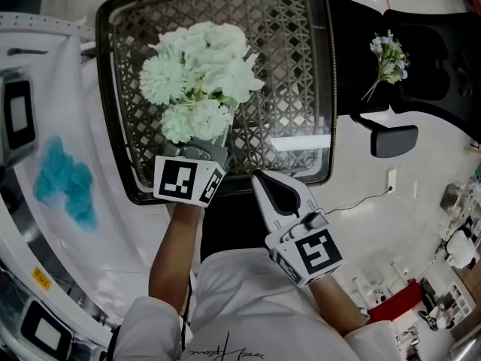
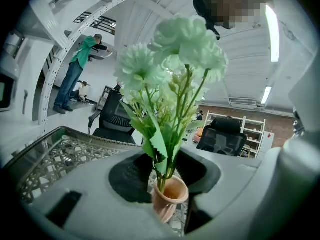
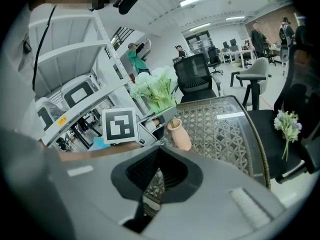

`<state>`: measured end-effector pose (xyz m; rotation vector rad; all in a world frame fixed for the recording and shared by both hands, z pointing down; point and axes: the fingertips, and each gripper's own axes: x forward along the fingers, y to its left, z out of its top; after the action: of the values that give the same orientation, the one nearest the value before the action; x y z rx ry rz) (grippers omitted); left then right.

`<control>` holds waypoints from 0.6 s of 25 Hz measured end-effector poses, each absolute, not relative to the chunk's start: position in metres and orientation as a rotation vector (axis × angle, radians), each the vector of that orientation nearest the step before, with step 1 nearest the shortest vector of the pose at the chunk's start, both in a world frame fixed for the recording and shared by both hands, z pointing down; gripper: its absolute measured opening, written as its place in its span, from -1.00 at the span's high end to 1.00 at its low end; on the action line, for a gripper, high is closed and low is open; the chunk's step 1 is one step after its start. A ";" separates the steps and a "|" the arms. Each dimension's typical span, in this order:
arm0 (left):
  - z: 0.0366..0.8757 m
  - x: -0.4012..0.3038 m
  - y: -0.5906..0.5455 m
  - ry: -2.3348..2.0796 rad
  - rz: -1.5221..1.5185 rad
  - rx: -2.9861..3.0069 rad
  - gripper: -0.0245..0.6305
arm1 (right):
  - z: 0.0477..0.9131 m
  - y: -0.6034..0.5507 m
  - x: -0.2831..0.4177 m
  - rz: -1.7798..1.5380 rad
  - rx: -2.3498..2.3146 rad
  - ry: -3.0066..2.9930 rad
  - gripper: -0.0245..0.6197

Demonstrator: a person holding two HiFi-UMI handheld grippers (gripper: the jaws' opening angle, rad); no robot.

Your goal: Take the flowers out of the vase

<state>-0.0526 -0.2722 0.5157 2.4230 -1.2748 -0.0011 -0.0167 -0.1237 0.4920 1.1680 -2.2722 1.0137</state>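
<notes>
A bunch of pale green-white flowers stands in a small terracotta vase. My left gripper is shut on the vase, just over the near edge of the woven glass-topped table; in the head view the blooms hide the vase. In the right gripper view the vase leans in the left gripper, with the flowers above it. My right gripper hovers just right of the left one, near the table's front edge. It is shut and holds nothing.
A small sprig of flowers lies on a black office chair to the right of the table. A white shelf frame with a blue cloth runs along the left. People stand far off in the room.
</notes>
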 end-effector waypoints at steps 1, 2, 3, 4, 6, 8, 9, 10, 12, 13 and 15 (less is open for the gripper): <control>0.515 -0.054 -0.271 -1.277 -0.004 2.424 0.52 | 0.492 -0.123 -0.018 1.010 1.167 -2.274 0.90; 0.514 -0.055 -0.269 -1.279 -0.007 2.424 0.52 | 0.491 -0.122 -0.019 1.006 1.167 -2.277 0.90; 0.513 -0.056 -0.268 -1.281 -0.010 2.425 0.52 | 0.491 -0.121 -0.020 1.002 1.167 -2.280 0.90; 0.513 -0.057 -0.268 -1.283 -0.013 2.426 0.52 | 0.490 -0.121 -0.021 0.998 1.167 -2.284 0.90; 0.511 -0.058 -0.266 -1.285 -0.016 2.427 0.52 | 0.489 -0.121 -0.022 0.993 1.166 -2.289 0.90; 0.509 -0.058 -0.265 -1.286 -0.018 2.428 0.52 | 0.488 -0.121 -0.023 0.988 1.165 -2.292 0.90; 0.509 -0.059 -0.265 -1.287 -0.017 2.428 0.52 | 0.487 -0.121 -0.023 0.987 1.164 -2.295 0.90; 0.508 -0.059 -0.264 -1.289 -0.016 2.429 0.52 | 0.486 -0.121 -0.024 0.985 1.161 -2.298 0.90; 0.506 -0.059 -0.264 -1.293 -0.011 2.429 0.53 | 0.485 -0.121 -0.024 0.983 1.154 -2.304 0.90; 0.506 -0.059 -0.264 -1.295 -0.011 2.429 0.53 | 0.484 -0.122 -0.024 0.982 1.150 -2.306 0.90; 0.504 -0.059 -0.264 -1.298 -0.014 2.429 0.54 | 0.483 -0.122 -0.023 0.980 1.147 -2.309 0.90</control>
<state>-0.0592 -0.2636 0.5035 2.4287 -1.2980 -0.0137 -0.0230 -0.1221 0.4828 1.1474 -2.3095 0.9796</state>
